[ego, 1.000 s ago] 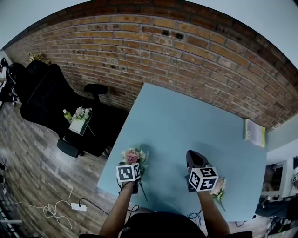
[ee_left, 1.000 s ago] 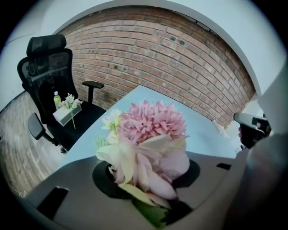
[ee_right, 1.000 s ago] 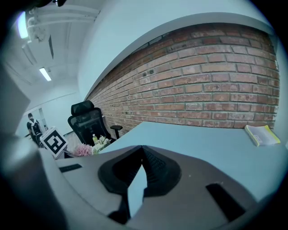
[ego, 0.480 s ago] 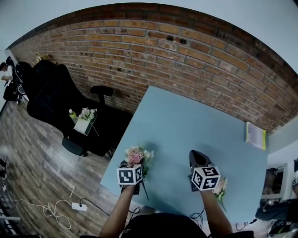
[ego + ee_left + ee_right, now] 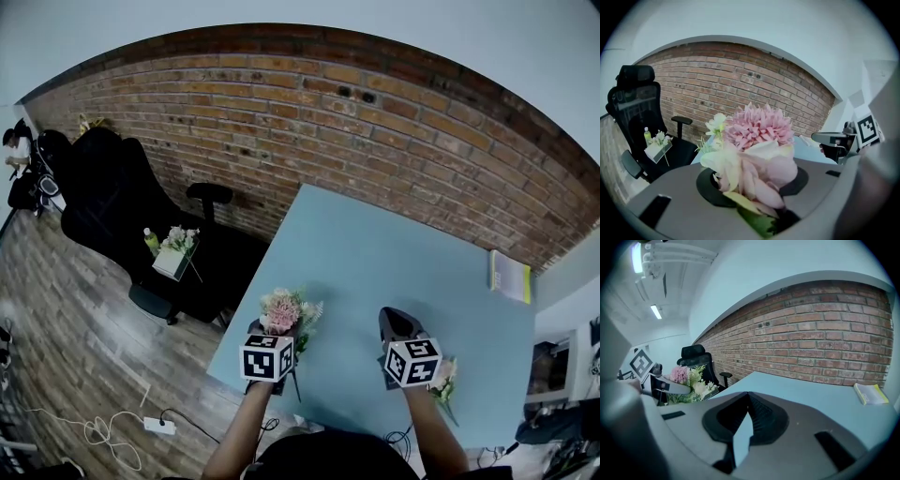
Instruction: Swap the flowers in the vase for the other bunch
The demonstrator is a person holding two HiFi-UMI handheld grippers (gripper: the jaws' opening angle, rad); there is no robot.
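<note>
A bunch with a big pink bloom and pale petals (image 5: 757, 140) fills the space between my left gripper's jaws. That left gripper (image 5: 277, 333) is shut on the bunch near the table's front left corner, and a stem hangs below it. My right gripper (image 5: 749, 399) is shut with nothing in it; in the head view it (image 5: 394, 321) hovers over the table's front right. A second, paler bunch (image 5: 441, 378) lies on the table just right of it. I see no vase in any view.
The light blue table (image 5: 394, 234) runs up to a brick wall (image 5: 309, 103). A yellow-green booklet (image 5: 511, 274) lies at its far right edge. To the left, a black office chair (image 5: 108, 197) holds a white box of flowers (image 5: 173, 253). Cables (image 5: 103, 429) lie on the floor.
My left gripper has risen with the pink bunch, which now stands higher over the table corner. The right gripper has shifted only a little.
</note>
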